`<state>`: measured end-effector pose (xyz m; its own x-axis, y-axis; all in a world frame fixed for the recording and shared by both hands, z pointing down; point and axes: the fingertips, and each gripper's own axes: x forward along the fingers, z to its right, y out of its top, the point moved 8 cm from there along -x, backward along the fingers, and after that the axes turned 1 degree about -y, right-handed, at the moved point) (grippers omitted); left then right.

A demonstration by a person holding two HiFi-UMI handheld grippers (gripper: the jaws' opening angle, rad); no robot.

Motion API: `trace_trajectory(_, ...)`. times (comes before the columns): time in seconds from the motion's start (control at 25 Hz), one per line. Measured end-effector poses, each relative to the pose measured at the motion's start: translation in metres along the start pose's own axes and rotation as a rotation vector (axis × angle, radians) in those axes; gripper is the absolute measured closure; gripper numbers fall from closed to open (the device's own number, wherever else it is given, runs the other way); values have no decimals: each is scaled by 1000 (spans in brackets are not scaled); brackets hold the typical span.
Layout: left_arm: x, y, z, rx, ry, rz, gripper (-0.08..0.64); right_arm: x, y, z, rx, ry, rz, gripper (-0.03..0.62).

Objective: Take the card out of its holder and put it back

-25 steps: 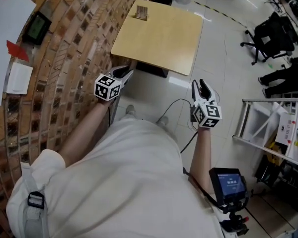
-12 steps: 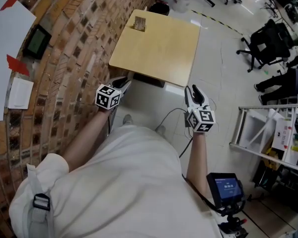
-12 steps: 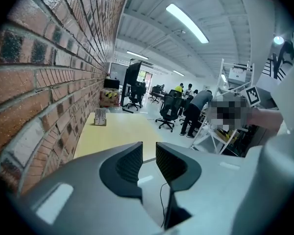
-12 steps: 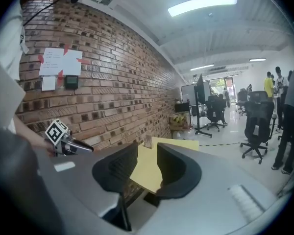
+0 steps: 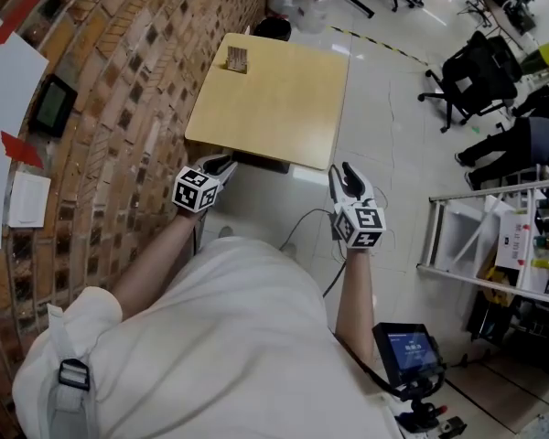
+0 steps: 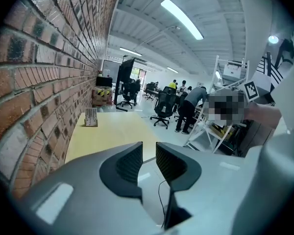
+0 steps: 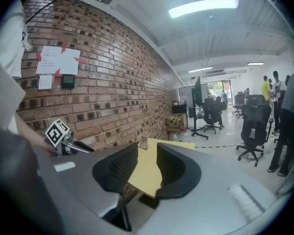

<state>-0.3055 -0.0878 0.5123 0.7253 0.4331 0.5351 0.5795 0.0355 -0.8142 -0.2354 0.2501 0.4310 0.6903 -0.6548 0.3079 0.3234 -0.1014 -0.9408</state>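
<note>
The card (image 5: pixel 235 57) stands in its holder (image 5: pixel 237 66) on the far left corner of the yellow table (image 5: pixel 284 108), in the upper middle of the head view, close to the brick wall (image 5: pixel 110 117). A pale floor (image 5: pixel 393 144) and office chairs (image 5: pixel 476 71) fill the upper right. Both grippers are well apart from the card. The left gripper (image 5: pixel 223 162) is held out low at the near left table corner, jaws apart and empty. The right gripper (image 5: pixel 345 174) points just beside the near right corner; its jaws are also apart and empty, and have just narrowed slightly.
</note>
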Motion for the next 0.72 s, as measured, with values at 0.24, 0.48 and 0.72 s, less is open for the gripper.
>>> trace_trajectory(0.24,15,22,-2,40,-24,26,456,0,8,8,-45,-31,5,509)
trace_trajectory(0.48,21,21,9,56,-59,5,456,-15,9,7,-53,-63,9,514)
trace_trajectory(0.72,28,24,21,65,-82,0,456,-26,5,10,-51,-73,2,513)
